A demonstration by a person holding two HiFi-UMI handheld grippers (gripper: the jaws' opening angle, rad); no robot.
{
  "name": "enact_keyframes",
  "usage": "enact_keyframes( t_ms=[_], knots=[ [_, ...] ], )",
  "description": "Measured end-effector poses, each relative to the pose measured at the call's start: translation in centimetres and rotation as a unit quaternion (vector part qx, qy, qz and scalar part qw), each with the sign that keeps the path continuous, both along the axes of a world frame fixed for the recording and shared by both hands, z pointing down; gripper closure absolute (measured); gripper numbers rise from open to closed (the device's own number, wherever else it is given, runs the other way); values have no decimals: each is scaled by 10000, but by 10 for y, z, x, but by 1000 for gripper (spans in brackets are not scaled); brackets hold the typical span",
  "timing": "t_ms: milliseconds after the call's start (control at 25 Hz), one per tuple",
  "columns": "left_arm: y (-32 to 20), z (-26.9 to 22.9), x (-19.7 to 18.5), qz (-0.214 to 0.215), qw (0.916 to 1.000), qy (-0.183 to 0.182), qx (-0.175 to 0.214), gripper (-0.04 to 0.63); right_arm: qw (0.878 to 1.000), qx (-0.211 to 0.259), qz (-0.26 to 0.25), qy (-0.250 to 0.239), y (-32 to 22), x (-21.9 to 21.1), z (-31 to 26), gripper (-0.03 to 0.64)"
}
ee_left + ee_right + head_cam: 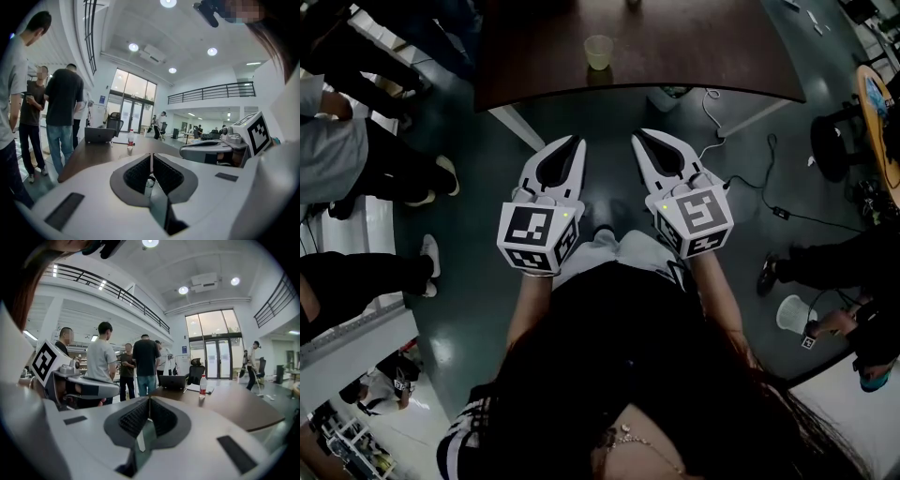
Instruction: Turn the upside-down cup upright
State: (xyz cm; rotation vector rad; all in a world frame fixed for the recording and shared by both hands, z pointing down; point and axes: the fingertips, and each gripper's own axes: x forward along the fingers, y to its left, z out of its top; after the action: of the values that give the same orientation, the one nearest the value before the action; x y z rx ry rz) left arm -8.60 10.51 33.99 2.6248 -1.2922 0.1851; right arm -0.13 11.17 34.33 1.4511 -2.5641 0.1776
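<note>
Pale-green and translucent, the cup [598, 52] stood near the front edge of the dark bench [694, 56], well ahead of the left claw [577, 142] and right claw [638, 136], both pinched together on nothing, so one probably needed spreading wide before closing squarely round its wall.

One cup [598, 52], one table [703, 52], two tongs, left tongs [577, 142] and right tongs [638, 137], one bottle [203, 385], one laptop [172, 382]
</note>
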Motion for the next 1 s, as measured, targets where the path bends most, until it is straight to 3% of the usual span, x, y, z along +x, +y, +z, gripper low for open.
enact_keyframes(
  t_ms=[440, 1000],
  knots=[
    [-53, 13, 3, -47, 9999, 34, -127, 575, 10000, -63, -6, 28, -55, 5, 10, 598],
    [-182, 24, 19, -336, 9988, 30, -352, 575, 9992, -184, -355, -82, -191, 17, 21, 597]
  ],
)
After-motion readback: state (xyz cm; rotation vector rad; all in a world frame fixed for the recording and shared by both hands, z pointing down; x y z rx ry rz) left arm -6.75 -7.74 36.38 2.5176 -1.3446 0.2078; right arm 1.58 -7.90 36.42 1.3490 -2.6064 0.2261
